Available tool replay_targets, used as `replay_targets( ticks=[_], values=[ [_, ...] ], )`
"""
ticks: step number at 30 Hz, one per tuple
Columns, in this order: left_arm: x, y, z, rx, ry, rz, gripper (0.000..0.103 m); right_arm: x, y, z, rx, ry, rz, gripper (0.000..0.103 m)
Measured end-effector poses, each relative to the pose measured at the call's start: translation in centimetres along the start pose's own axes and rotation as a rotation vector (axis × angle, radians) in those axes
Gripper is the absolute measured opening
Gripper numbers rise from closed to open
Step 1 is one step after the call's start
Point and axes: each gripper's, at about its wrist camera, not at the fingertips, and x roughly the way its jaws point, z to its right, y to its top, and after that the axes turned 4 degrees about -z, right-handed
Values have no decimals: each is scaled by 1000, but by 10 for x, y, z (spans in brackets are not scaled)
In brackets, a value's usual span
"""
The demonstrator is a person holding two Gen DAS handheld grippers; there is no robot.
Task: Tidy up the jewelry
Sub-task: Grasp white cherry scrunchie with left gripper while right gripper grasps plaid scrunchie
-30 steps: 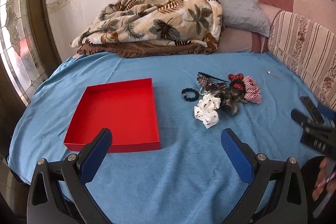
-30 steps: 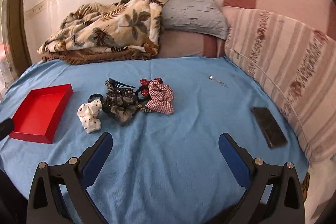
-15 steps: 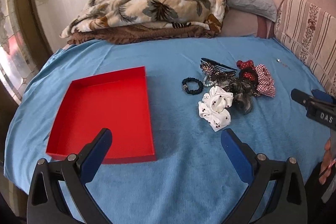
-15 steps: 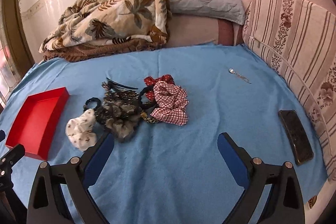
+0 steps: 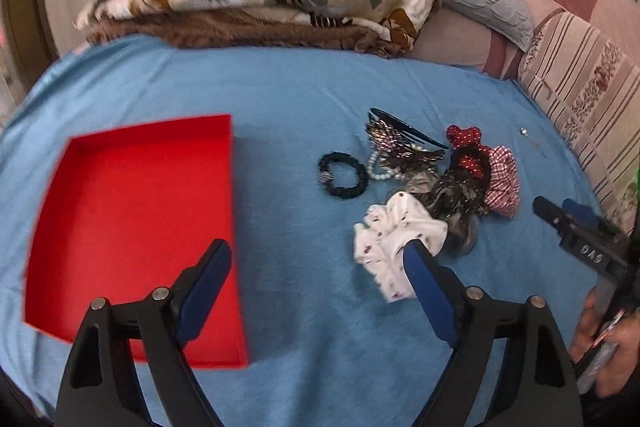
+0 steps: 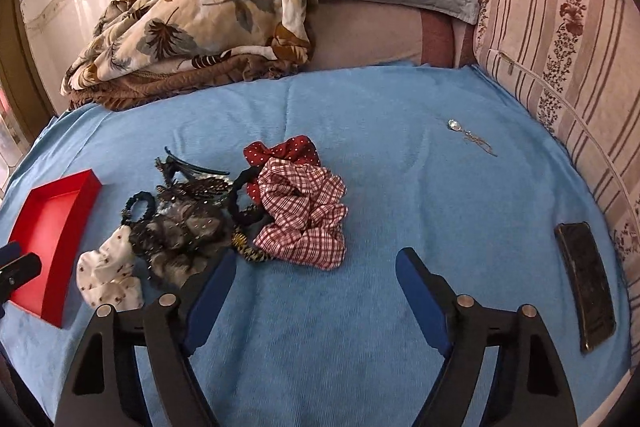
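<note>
Nothing has gone into the red tray [image 5: 132, 227] so far: it lies bare on the blue bedspread [image 5: 300, 99], at about nine o'clock in the left wrist view, so the sorting looks to be at its very start.

All the pieces sit in one loose heap, well apart from the tray, at roughly two o'clock from the left gripper [image 5: 318, 259]. Nearest that gripper is the white scrunchie [image 5: 394, 239], whose near edge is partly covered by the right-hand finger; whether the finger touches the cloth I cannot tell through the fisheye blur. Behind it lie a dark grey scrunchie [image 6: 184, 239], a black hair tie [image 5: 343, 175], a string of pale beads [image 5: 380, 171], a beaded hair clip [image 5: 400, 147], a red dotted bow [image 6: 286, 151] and a red checked scrunchie [image 6: 304, 215]. One small silver pendant [image 6: 468, 135] lies alone at one o'clock in the right wrist view, far from the heap.

Both grippers are spread wide and hold nothing. The right gripper [image 6: 316, 267] hovers just short of the checked scrunchie, which sits at twelve o'clock between its fingers.

Every item is left to move, the stray pendant included. A dark phone [image 6: 586, 283] at three o'clock seems no part of the job.
</note>
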Motion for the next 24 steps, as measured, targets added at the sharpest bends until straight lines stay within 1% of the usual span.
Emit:
replay_targets(
  ticks=[5,7,9,13,14,15,16,17,18,19,22,24],
  values=[
    [27,6,18,21,-69,-32,87,20,9,10,38,26,-16,86],
    [39,7,26,29,-95,-51,87,26,14,12,49,24,-16,86],
    [48,8,32,41,-101,-66,87,35,19,12,53,24,-18,85],
    [64,8,40,52,-106,-100,87,53,25,13,59,27,-39,76],
    [67,9,41,50,-111,-105,82,58,25,13,61,30,-48,75],
    [69,9,42,51,-123,-112,66,62,25,13,61,32,-54,73],
    [72,9,43,54,-128,-125,55,65,25,14,61,41,-64,63],
    [75,9,44,58,-126,-140,28,69,25,13,62,55,-76,45],
    [77,8,45,61,-123,-156,8,72,24,14,67,75,-94,34],
    [78,7,45,59,-124,-164,8,74,24,15,74,90,-105,17],
    [65,3,43,61,-120,-136,8,66,21,17,91,117,-101,10],
    [51,0,41,63,-115,-112,8,53,18,18,104,117,-87,9]
  ],
)
